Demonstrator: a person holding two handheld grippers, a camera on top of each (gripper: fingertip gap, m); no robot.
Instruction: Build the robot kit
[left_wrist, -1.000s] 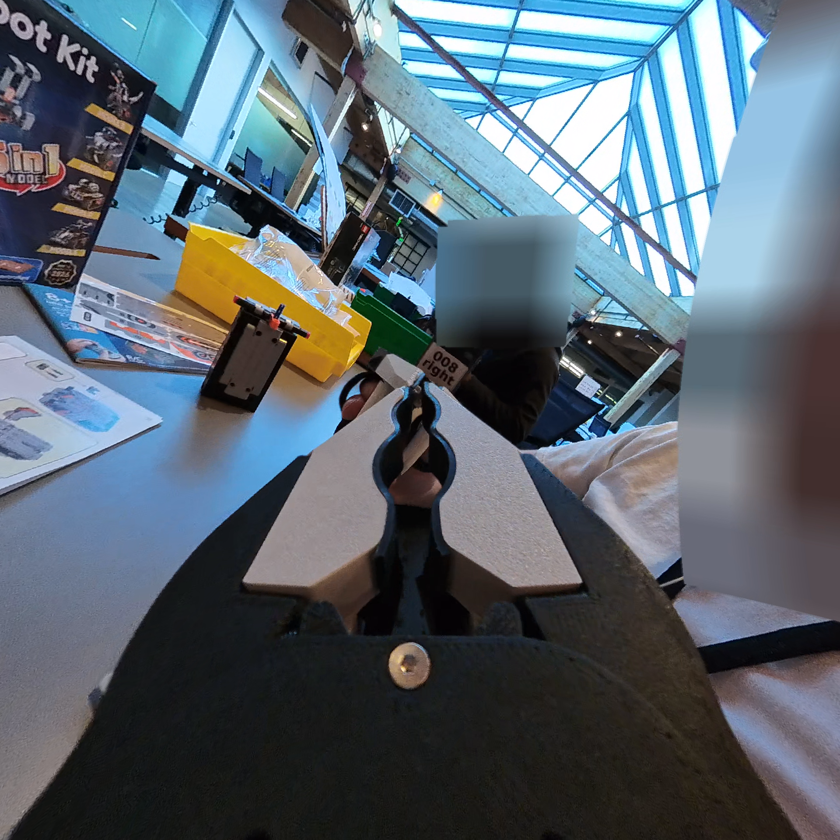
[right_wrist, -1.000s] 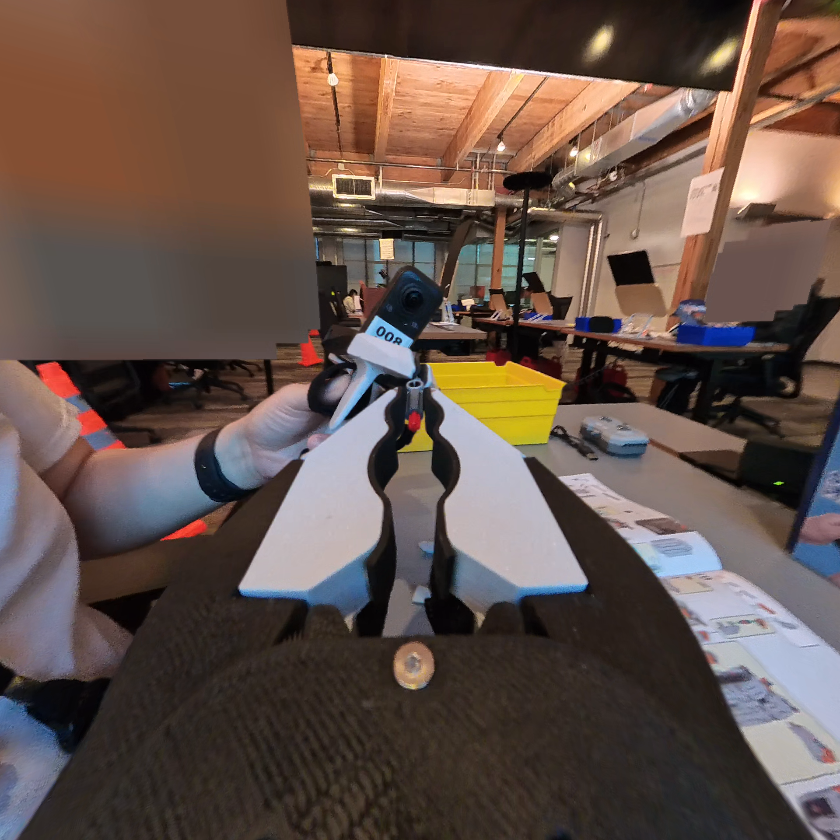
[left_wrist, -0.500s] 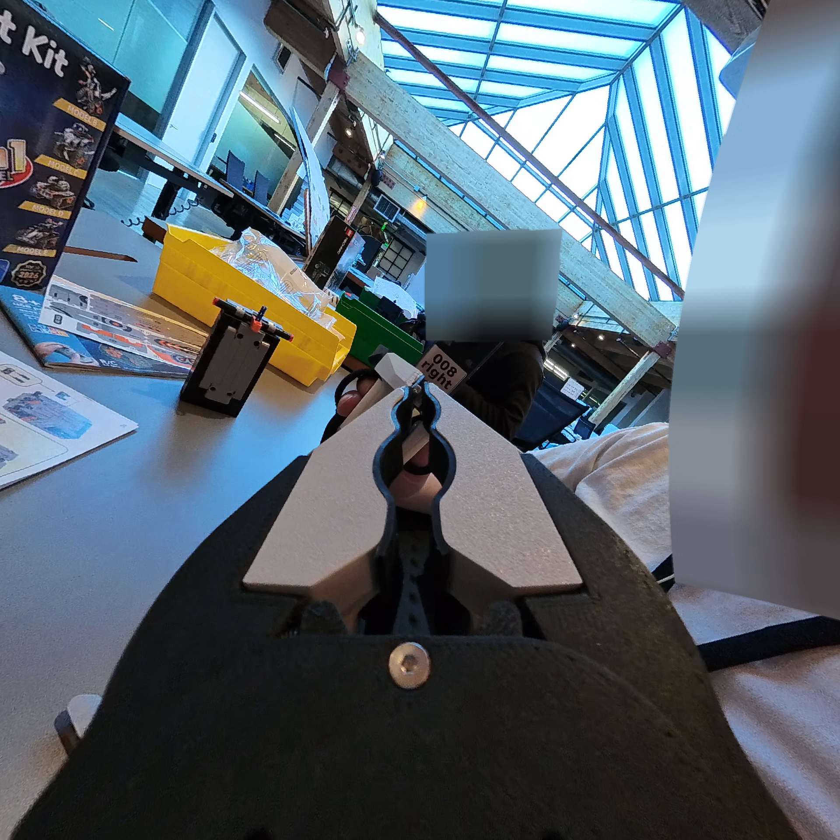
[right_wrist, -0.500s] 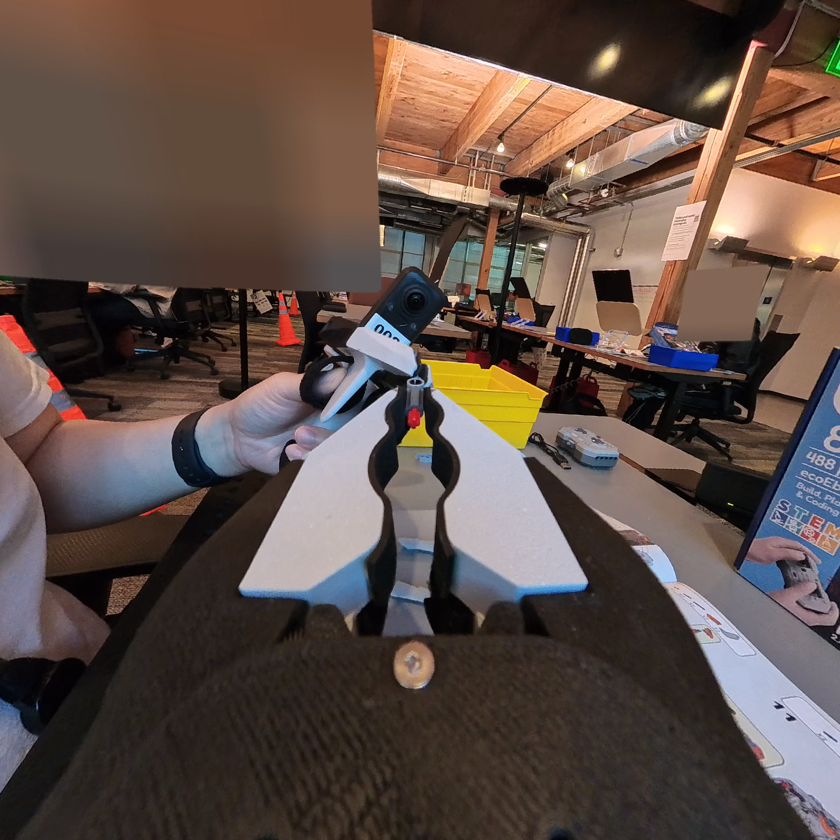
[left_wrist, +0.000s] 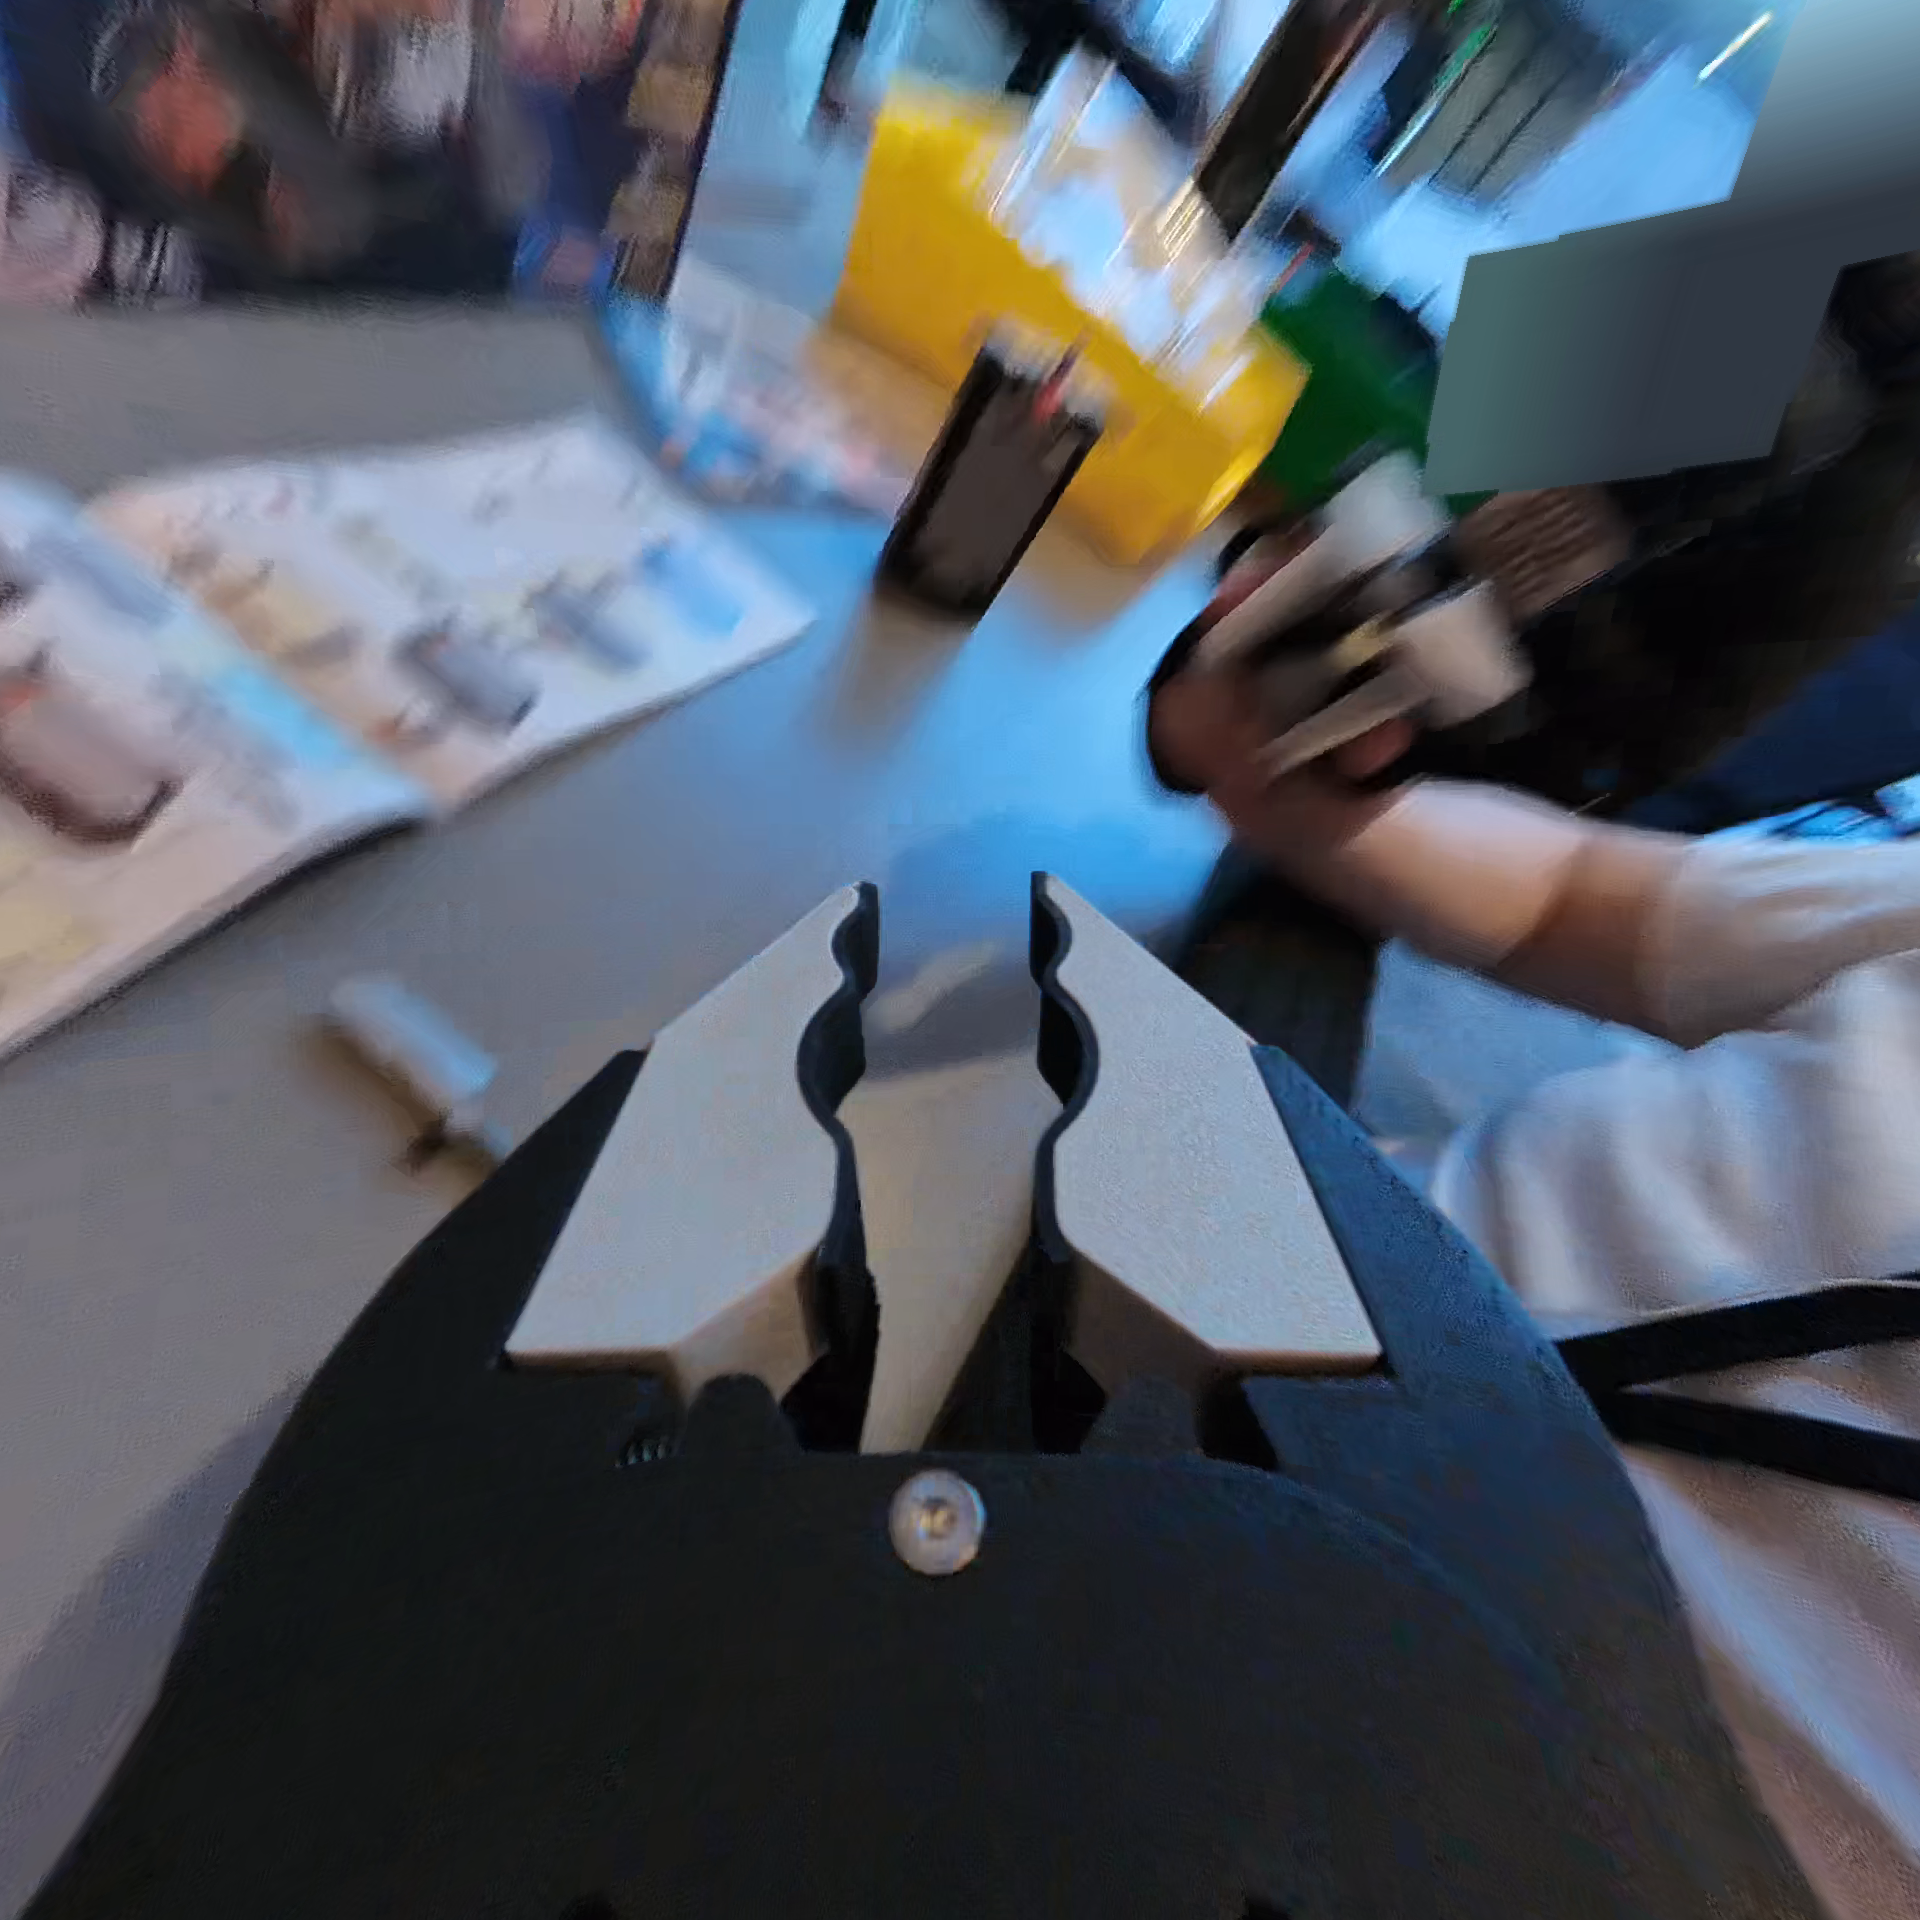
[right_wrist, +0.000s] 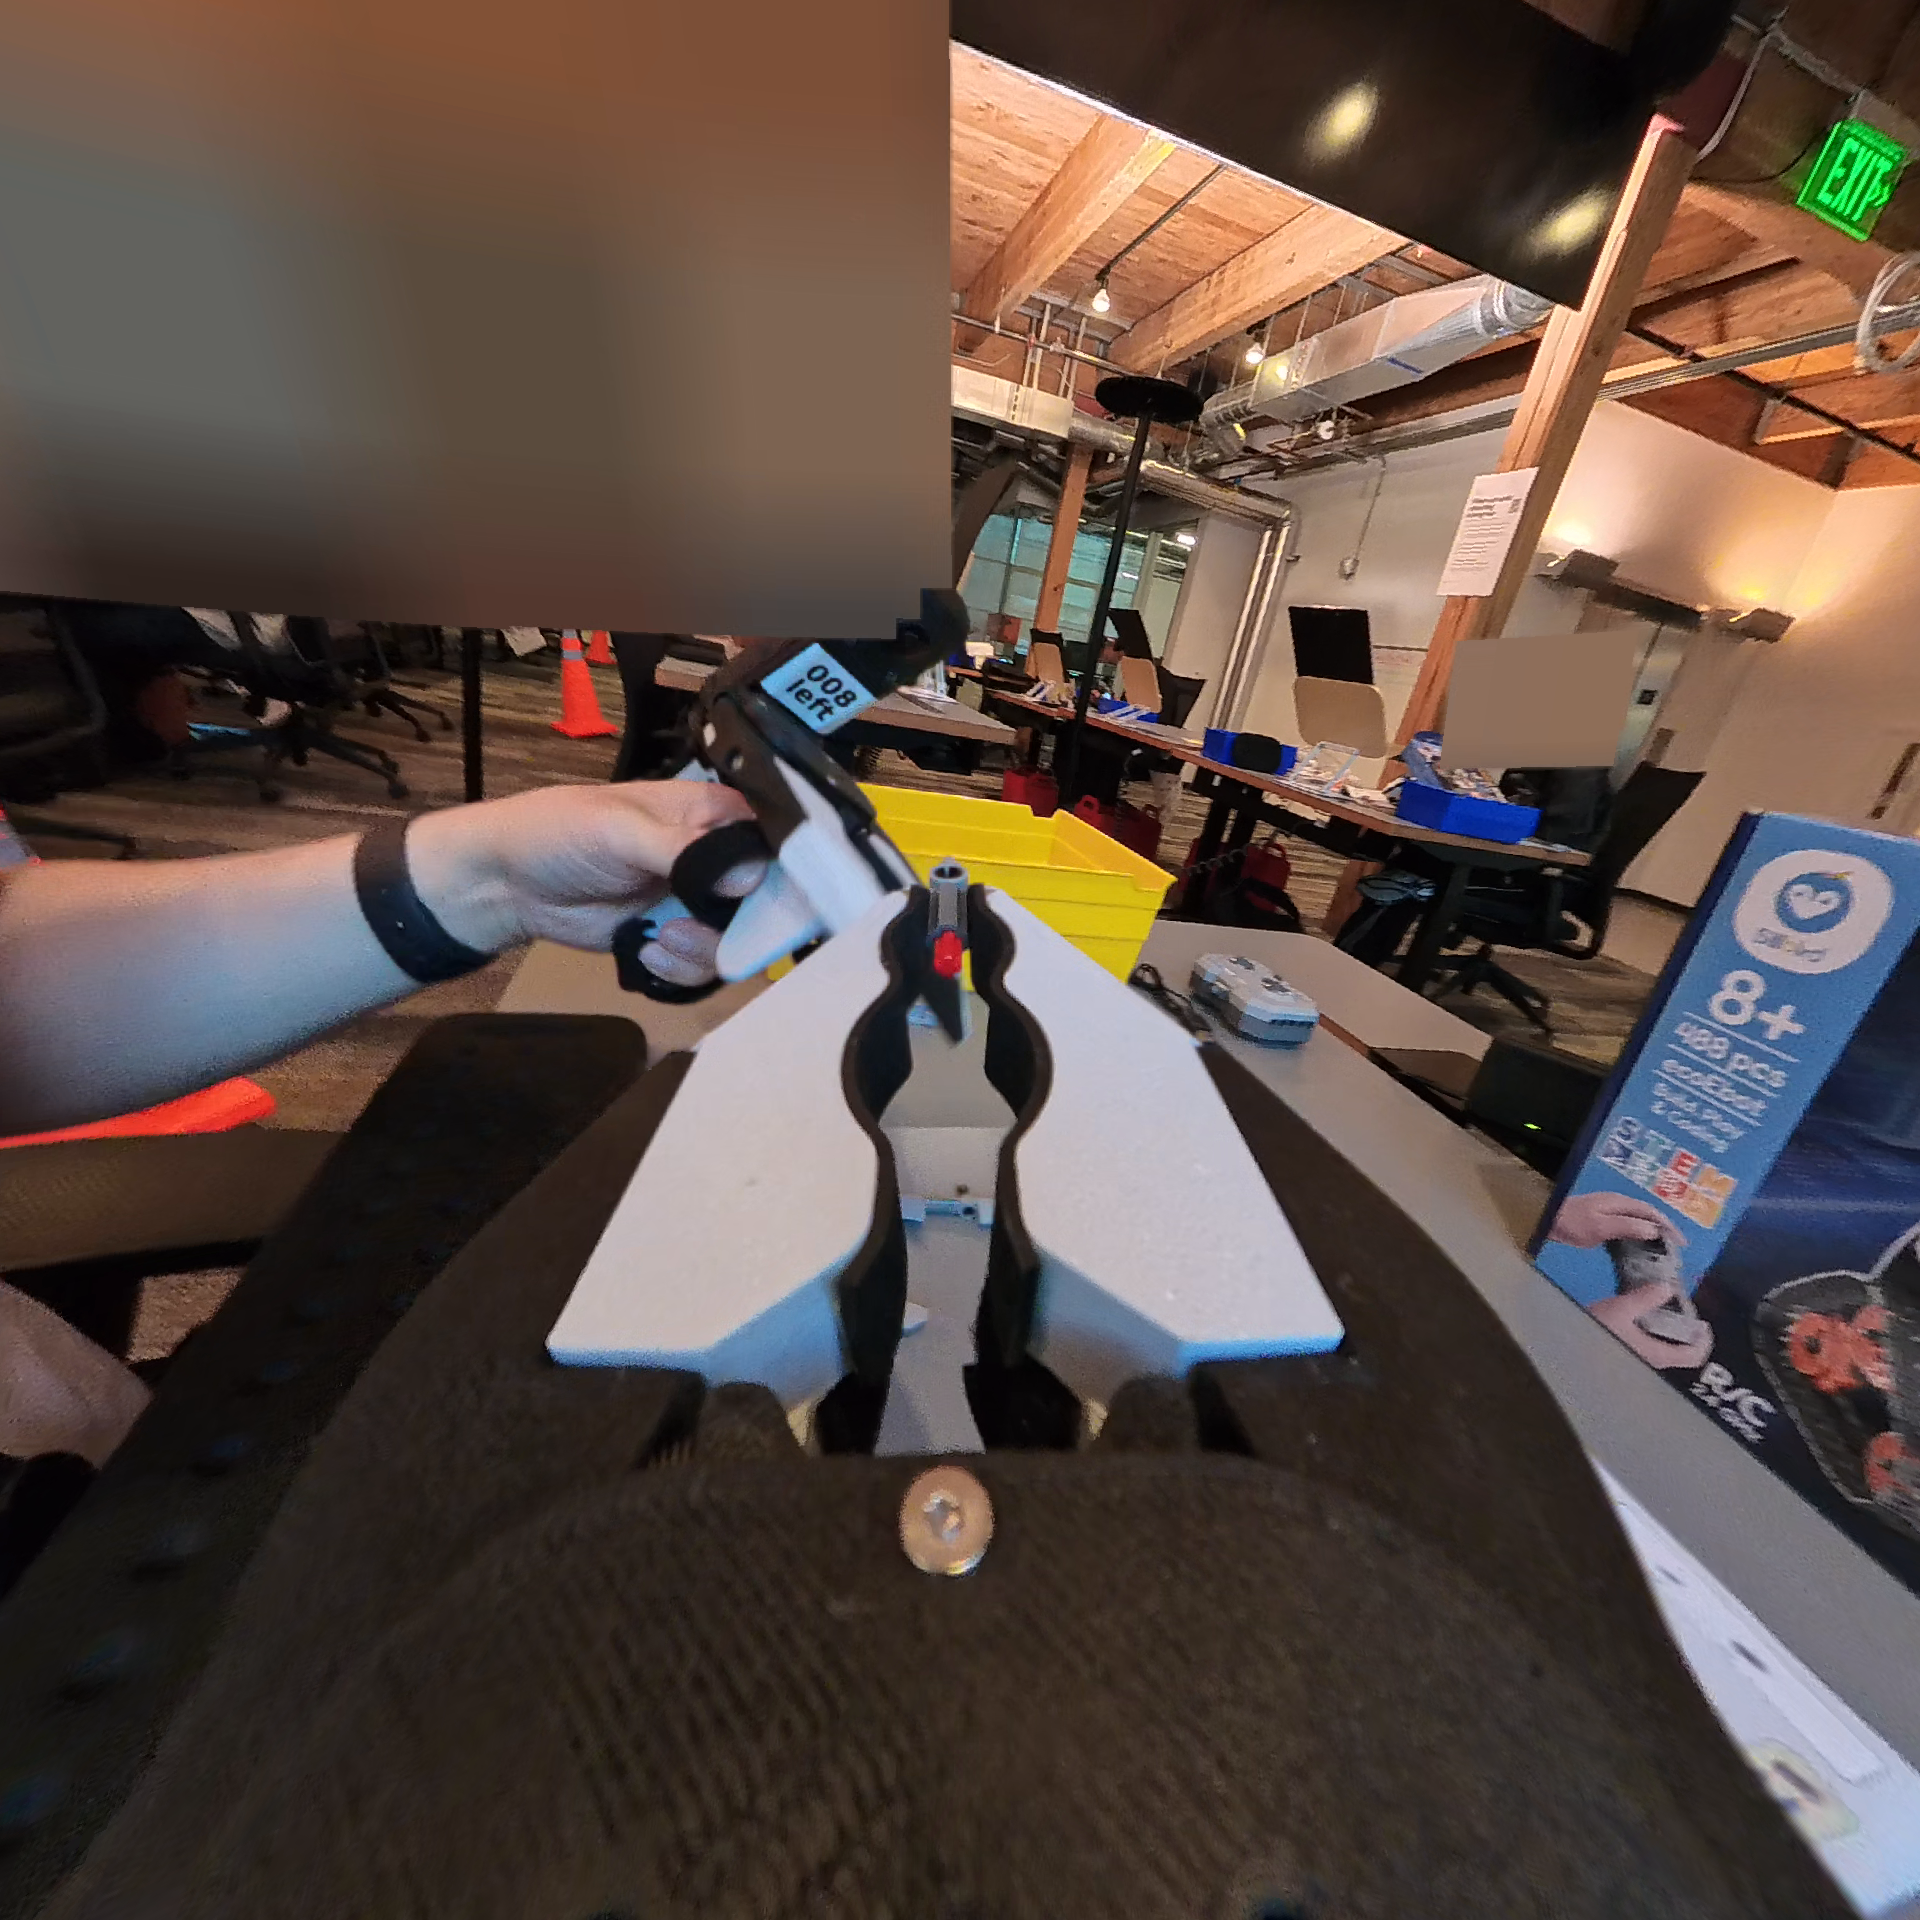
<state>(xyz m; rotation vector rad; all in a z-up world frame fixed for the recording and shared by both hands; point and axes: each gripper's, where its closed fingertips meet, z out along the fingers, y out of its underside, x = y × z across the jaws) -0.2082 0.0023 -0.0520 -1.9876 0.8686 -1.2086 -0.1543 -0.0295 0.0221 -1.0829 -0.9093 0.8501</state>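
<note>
The left hand-held gripper (left_wrist: 954, 896) stands released, its pale grainy fingers (left_wrist: 727, 1143) with wavy black inner edges apart and nothing between them, above the grey worktop (left_wrist: 623, 831). Near its left side lies a small grey peg-like part (left_wrist: 410, 1049), blurred. An open booklet (left_wrist: 343, 644), a black block (left_wrist: 987, 488) and a yellow bin (left_wrist: 1039, 312) are smeared by motion. The right hand-held gripper (right_wrist: 948, 914) is clenched on a slim grey-black piece with a red knob (right_wrist: 945, 940), upright at its tips. A blue box (right_wrist: 1745, 1143) is cut off at the right.
</note>
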